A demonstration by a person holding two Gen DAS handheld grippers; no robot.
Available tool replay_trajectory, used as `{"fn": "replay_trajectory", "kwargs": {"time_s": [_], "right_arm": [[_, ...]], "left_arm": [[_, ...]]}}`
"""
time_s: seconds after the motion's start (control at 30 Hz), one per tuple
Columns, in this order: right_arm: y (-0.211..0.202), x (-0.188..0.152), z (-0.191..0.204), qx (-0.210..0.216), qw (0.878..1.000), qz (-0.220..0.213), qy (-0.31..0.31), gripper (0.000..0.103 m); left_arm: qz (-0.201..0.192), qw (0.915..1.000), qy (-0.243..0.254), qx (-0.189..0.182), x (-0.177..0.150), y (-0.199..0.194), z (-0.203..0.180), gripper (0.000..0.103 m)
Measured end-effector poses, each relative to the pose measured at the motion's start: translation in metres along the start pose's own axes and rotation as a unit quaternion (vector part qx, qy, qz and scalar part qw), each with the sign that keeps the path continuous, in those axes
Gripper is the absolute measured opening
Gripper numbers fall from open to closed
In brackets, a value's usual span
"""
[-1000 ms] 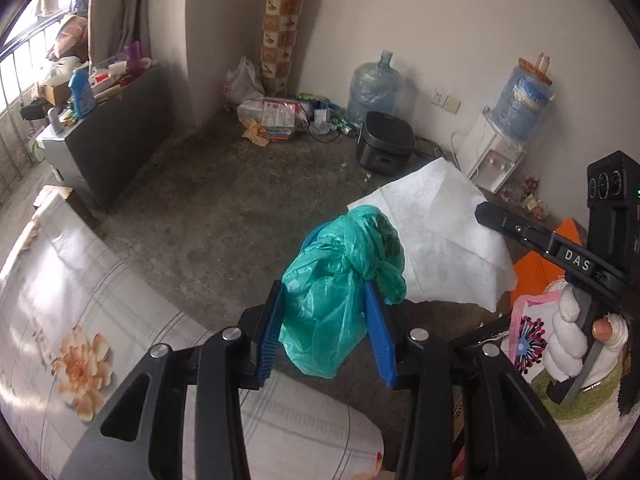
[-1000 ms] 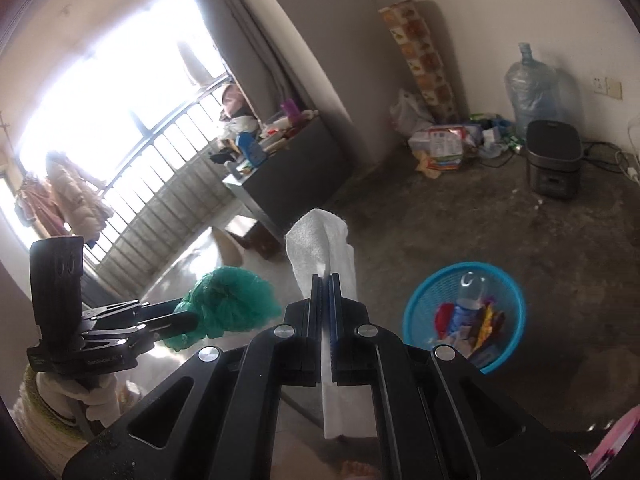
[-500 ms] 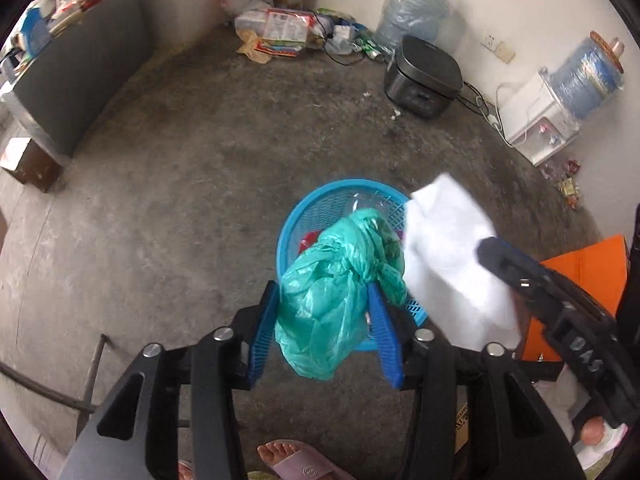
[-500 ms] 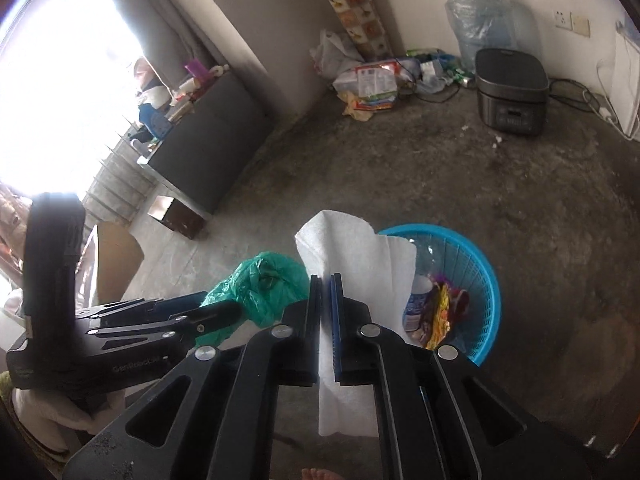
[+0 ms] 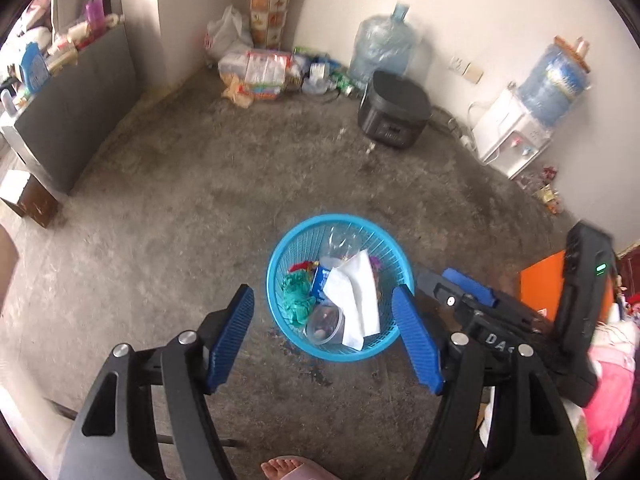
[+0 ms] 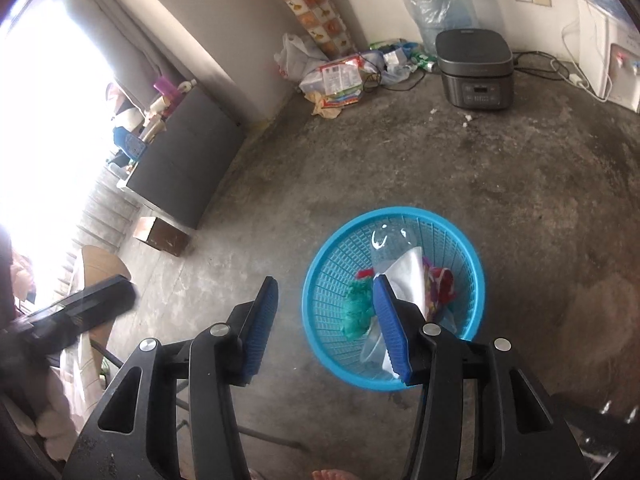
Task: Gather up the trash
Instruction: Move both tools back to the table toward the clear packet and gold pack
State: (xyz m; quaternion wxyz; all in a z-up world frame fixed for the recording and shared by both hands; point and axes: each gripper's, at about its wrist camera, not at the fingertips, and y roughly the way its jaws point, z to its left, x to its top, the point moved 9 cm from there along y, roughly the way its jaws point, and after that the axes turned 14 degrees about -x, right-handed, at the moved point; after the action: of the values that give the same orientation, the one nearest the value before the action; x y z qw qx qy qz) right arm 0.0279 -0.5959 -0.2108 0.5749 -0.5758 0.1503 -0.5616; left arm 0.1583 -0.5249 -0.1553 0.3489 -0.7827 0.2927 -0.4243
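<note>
Concrete floor holds the blue basket (image 5: 280,312); left hand-held gripper (image 5: 324,340) and right hand-held gripper (image 6: 324,316) have just been opening, jaws empty.

- The left gripper (image 5: 324,344) points steeply down, its blue pads (image 5: 232,340) spread wide with nothing between them; its jaws have just been opening.
- The right gripper (image 6: 326,320) also tilts downward, jaws just opened and empty; in the left view its body lies at three o'clock.
- A bare foot (image 5: 286,468) shows at six o'clock.

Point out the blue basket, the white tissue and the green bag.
blue basket (image 5: 280,312): left wrist view, left rim.
white tissue (image 5: 354,300): left wrist view, middle of sheet.
green bag (image 5: 296,300): left wrist view, crumpled middle.
</note>
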Motion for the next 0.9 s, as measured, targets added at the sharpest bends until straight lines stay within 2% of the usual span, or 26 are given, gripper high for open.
{"fn": "replay_trajectory", "kwargs": {"time_s": [0.13, 0.23, 0.33, 0.43, 0.53, 0.63, 0.73, 0.9], "right_arm": [[-0.035, -0.011, 0.017, 0.020, 1.000, -0.015, -0.011, 0.048], [-0.063, -0.025, 0.039, 0.046, 0.998, -0.015, -0.036, 0.048], [-0.087, -0.039, 0.065, 0.075, 0.994, -0.015, -0.075, 0.048], [-0.108, -0.062, 0.094, 0.115, 0.987, 0.002, -0.113, 0.048], [-0.124, -0.093, 0.124, 0.160, 0.975, 0.033, -0.151, 0.048], [-0.137, -0.126, 0.153, 0.186, 0.961, 0.059, -0.198, 0.048], [-0.150, -0.158, 0.180, 0.211, 0.943, 0.082, -0.243, 0.048], [-0.171, -0.215, 0.216, 0.253, 0.906, 0.125, -0.314, 0.048]], "left_arm": [[-0.017, 0.9994, 0.029, -0.003, -0.008, -0.062, -0.009, 0.069], [-0.032, 0.9981, 0.052, 0.011, -0.023, -0.113, -0.012, 0.070], [-0.059, 0.9966, 0.055, 0.018, -0.045, -0.168, -0.010, 0.070], [-0.098, 0.9940, 0.037, 0.034, -0.080, -0.225, -0.001, 0.070], [-0.137, 0.9885, 0.009, 0.065, -0.124, -0.279, 0.013, 0.070], [-0.168, 0.9801, -0.036, 0.100, -0.181, -0.325, 0.031, 0.070], [-0.190, 0.9696, -0.082, 0.130, -0.236, -0.362, 0.047, 0.070], [-0.211, 0.9458, -0.160, 0.188, -0.324, -0.398, 0.078, 0.070]]}}
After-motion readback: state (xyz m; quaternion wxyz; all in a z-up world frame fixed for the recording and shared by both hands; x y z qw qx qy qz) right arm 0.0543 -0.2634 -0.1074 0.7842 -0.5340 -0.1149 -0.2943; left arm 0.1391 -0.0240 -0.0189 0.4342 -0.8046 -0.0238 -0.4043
